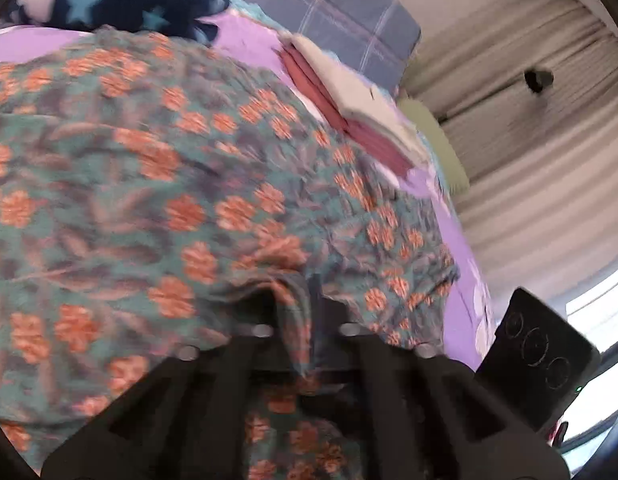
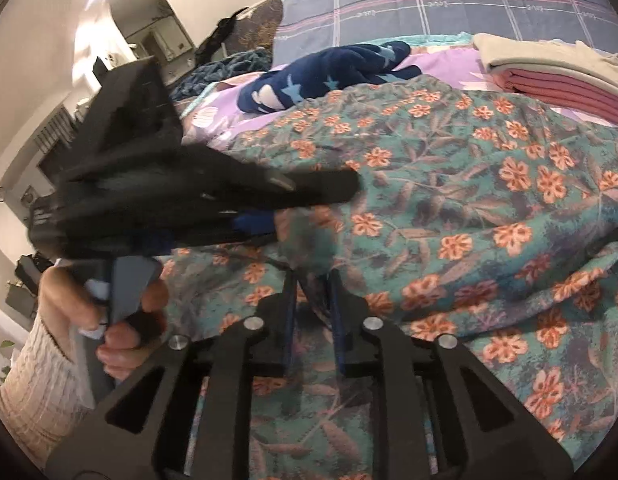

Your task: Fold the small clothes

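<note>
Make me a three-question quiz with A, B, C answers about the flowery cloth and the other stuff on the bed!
1. Where is the dark blue fleece with pale stars?
A. beyond the flowery cloth
B. under the folded pile
C. in the right tool

2. What colour are the flowers on the teal floral cloth?
A. yellow
B. orange
C. white

3. What is the right tool doing?
A. hanging open
B. pinching the flowery cloth
C. holding a sock

Answers: 1 A, it lies on the purple bedsheet past the cloth's far edge. 2 B, the blossoms are orange. 3 B, fabric sits bunched between its two fingers.
</note>
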Demonstrator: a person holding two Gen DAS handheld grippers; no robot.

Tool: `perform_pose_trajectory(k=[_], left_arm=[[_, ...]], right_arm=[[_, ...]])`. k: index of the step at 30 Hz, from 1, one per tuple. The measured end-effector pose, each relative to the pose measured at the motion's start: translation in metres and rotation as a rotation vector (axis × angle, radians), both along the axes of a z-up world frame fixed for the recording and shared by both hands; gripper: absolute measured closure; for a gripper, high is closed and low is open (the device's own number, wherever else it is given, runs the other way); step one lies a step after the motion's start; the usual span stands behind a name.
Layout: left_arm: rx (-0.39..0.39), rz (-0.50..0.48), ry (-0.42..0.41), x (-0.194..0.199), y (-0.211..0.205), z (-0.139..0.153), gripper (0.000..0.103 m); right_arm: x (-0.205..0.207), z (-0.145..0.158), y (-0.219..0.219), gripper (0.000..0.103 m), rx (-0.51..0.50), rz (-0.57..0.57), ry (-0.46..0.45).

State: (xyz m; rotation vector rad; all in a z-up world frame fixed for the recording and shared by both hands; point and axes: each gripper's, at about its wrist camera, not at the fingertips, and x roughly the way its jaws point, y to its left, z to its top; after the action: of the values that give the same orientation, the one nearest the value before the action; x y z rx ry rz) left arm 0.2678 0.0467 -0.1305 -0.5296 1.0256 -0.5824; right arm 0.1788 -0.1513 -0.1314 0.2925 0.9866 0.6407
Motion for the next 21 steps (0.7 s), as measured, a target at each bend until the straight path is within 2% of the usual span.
perform_pose_trajectory(k=[2, 5, 7, 8, 9, 10, 12, 13, 16, 21], left_arm=[[0.065, -0.009, -0.054, -0.003, -0.012, 0.014, 0.1], [0.106, -0.018, -0.166, -0.008, -0.021, 0.053, 0.1], [0.128, -0.016, -0.254, -0.01, -0.023, 0.086, 0.1], [0.133, -0.014, -0.294, -0.011, -0.022, 0.103, 0.1], [0.139, -0.013, -0.327, -0.013, -0.021, 0.117, 0.1], [0.152, -0.009, -0.365, -0.015, -0.02, 0.132, 0.1], [0.193, 0.009, -0.419, -0.022, -0.012, 0.152, 0.1], [0.207, 0.017, -0.427, -0.023, -0.007, 0.156, 0.1], [0.249, 0.067, -0.426, -0.028, 0.02, 0.161, 0.1], [0.28, 0.191, -0.359, -0.03, 0.084, 0.152, 0.1]], right_arm=[[0.0, 0.001, -0.007, 0.077, 0.054, 0.006, 0.003], [-0.003, 0.008, -0.026, 0.077, 0.133, -0.024, -0.02], [-0.001, 0.01, -0.038, 0.075, 0.123, -0.082, -0.033], [0.0, 0.009, -0.043, 0.07, 0.114, -0.116, -0.028], [0.004, 0.005, -0.052, 0.065, 0.102, -0.191, -0.004], [0.008, 0.0, -0.06, 0.065, 0.104, -0.248, 0.031], [0.016, -0.011, -0.069, 0.082, 0.106, -0.295, 0.106], [0.018, -0.014, -0.07, 0.085, 0.098, -0.3, 0.12], [0.018, -0.012, -0.063, 0.086, 0.056, -0.294, 0.104], [0.015, -0.01, -0.057, 0.082, 0.036, -0.287, 0.095]])
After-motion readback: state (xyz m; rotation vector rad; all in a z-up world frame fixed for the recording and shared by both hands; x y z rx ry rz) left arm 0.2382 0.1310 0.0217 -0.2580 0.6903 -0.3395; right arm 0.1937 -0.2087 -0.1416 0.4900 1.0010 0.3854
